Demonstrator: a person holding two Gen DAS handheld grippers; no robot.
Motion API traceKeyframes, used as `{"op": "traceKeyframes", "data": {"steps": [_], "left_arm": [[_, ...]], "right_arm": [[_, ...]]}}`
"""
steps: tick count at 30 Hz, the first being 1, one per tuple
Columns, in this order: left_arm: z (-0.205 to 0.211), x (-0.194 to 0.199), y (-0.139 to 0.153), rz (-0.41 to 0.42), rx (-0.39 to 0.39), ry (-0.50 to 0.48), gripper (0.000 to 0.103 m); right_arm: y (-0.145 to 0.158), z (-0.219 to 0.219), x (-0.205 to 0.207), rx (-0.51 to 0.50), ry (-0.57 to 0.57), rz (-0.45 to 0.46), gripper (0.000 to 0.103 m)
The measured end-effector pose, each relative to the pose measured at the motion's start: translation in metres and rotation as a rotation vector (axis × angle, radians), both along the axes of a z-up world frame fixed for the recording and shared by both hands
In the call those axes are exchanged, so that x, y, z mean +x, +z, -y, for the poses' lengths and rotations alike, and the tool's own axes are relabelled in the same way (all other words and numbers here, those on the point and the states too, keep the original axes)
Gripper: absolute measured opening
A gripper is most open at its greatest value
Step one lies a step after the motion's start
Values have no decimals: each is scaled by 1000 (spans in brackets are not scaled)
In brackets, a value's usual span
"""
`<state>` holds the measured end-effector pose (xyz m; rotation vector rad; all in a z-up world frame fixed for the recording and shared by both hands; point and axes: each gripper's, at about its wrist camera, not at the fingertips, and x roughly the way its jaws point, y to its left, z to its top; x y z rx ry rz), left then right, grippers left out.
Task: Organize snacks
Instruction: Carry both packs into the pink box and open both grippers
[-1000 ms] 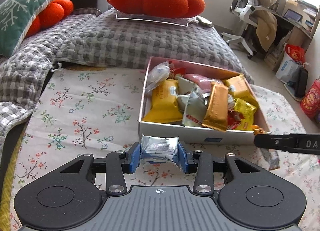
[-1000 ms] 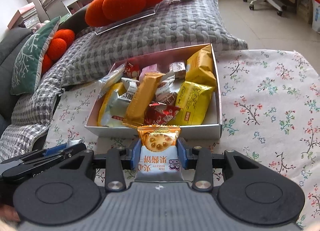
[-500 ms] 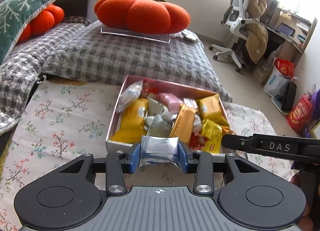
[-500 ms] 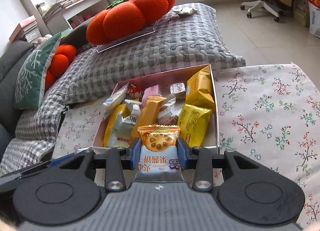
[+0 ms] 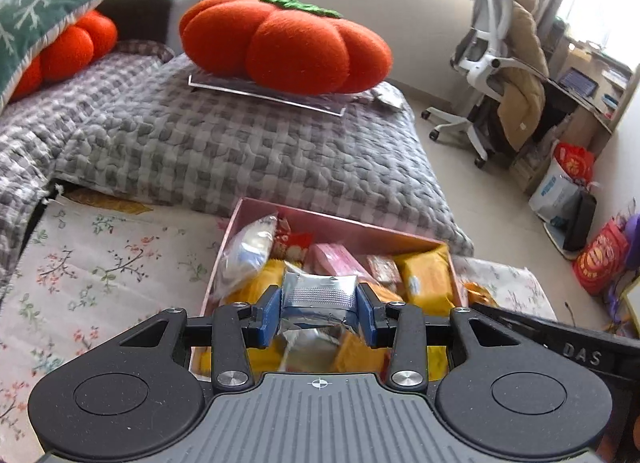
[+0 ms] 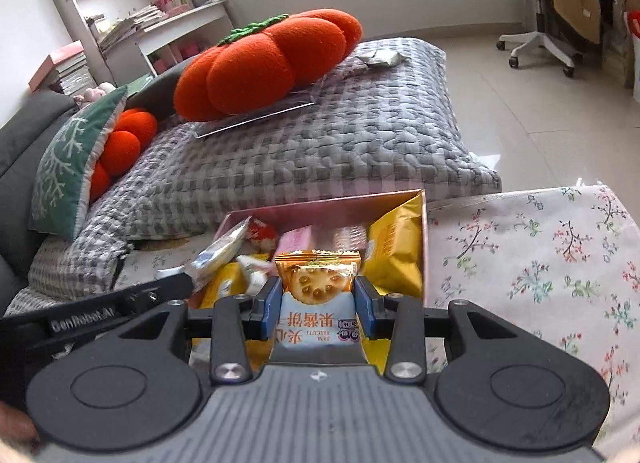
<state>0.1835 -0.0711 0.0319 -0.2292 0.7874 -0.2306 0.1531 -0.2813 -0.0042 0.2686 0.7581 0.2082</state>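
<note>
Left tongs (image 5: 319, 317) — blue pads closed on a silver foil packet (image 5: 319, 298), no print legible on it; the packet hangs over the near end of the snack box (image 5: 340, 225). Right tongs (image 6: 316, 313) — pads closed on a biscuit packet (image 6: 318, 303), orange top with a picture of a round jam biscuit, pale blue lower half printed "JAM BISCUIT" with Chinese characters, read upside down from this view; it too is held above the box's near edge.

Snack box, pink-walled, sits on the floral cloth (image 6: 552, 271) of the tabletop, beside a grey checked quilt (image 5: 240, 143). Contents: yellow packets (image 6: 396, 251), a pink packet (image 5: 336, 257), a clear-and-blue wrapper (image 5: 246, 249), a red wrapper; their print is too small to read.

Other lettering: "DAS" on the right tool's arm seen from the left wrist view; "GenRobot.AI" on the left tool's arm seen from the right wrist view.

Against a second ago — both packets stay clamped the same; both tools have risen and advanced, so the box now lies directly under the tongs rather than ahead of them. An orange pumpkin cushion (image 5: 284, 51) lies on the quilt.
</note>
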Motion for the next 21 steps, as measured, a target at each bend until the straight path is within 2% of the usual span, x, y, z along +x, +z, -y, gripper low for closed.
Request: {"op": "traceKeyframes", "data": {"steps": [7,12,15,21], "left_arm": [[2,31,-20,-19,-38,8,38],[11,42,-35,-31,-29,2,38],[11,46,-42,-41,-39,9,39],[11,46,-40,-31,-42,8,42]], "right_arm": [[-20,11,32,74,-42,-32,36],[-26,-3,48,37,-23,-24,36],[-30,-4,55,49,-30,-18,36],[-32,-11,58,32,-24,2,37]]}}
